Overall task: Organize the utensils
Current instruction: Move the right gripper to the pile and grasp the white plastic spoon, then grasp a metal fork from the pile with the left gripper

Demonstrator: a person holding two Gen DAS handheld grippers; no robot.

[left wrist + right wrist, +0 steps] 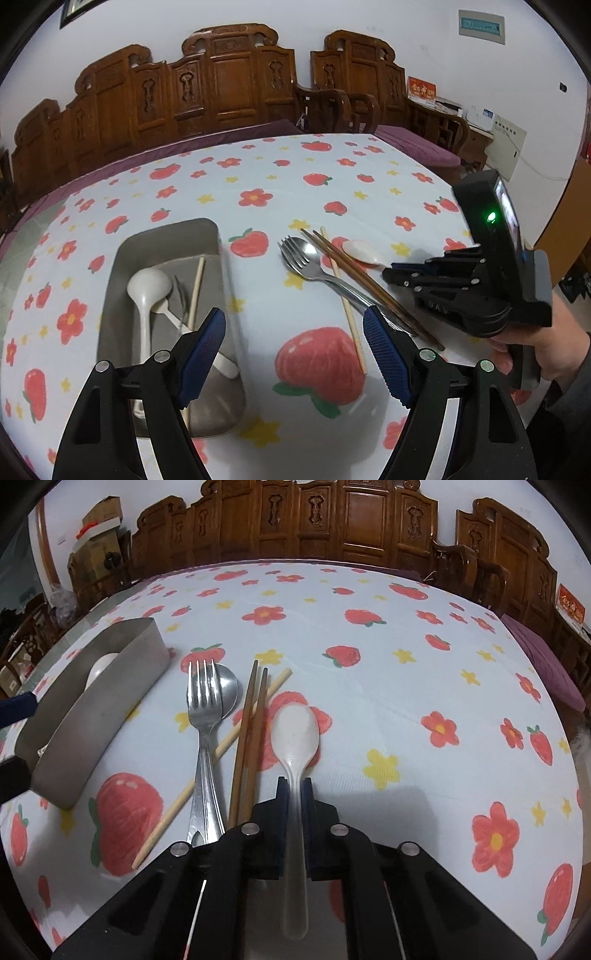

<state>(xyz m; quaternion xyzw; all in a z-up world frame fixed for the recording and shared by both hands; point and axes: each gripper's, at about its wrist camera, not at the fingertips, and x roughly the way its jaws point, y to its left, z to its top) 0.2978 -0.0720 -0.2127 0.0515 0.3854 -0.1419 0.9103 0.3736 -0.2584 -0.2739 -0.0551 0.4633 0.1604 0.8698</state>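
**Inspector A:** Right wrist view. The right gripper (294, 786), at lower centre, has its jaws closed on the handle of the white plastic spoon (295, 731); the bowl lies ahead of the fingertips on the strawberry-print tablecloth (406, 627). No earlier picture is on file to compare.

**Inspector B:** And its neighbours?

**Inspector A:** Left of that spoon lie two brown chopsticks (251, 734), crossing a pale chopstick (221, 746). Further left a metal fork (203, 716) rests over a metal spoon (227, 692).

**Inspector B:** The left side?

**Inspector A:** Left wrist view. The left gripper (294, 350) stands with jaws wide apart, nothing between them. The metal tray (166, 229), at centre left, holds a white ladle (147, 288), a pale chopstick and other utensils, partly hidden.
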